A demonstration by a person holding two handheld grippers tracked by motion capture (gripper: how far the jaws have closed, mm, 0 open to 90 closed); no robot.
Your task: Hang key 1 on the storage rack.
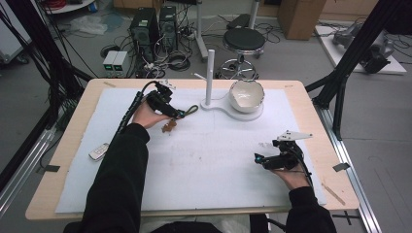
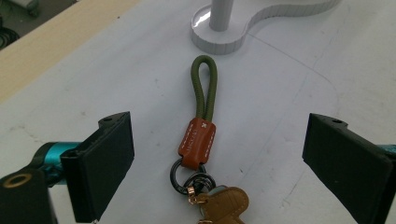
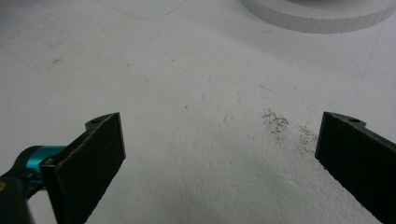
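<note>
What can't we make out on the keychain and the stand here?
- Keychain: its brown tag is cut off by the bottom edge of the left claw view; too small in the high view.
- White stand: post top cut off by the left claw view's upper edge.
- Bowl: contents unclear.

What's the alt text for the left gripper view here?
A keychain with an olive cord loop, brown leather tab and dark rings lies on the white mat, between the open black jaws of the left gripper, untouched by them. Beyond the loop stands a white stand with an upright post.
</note>
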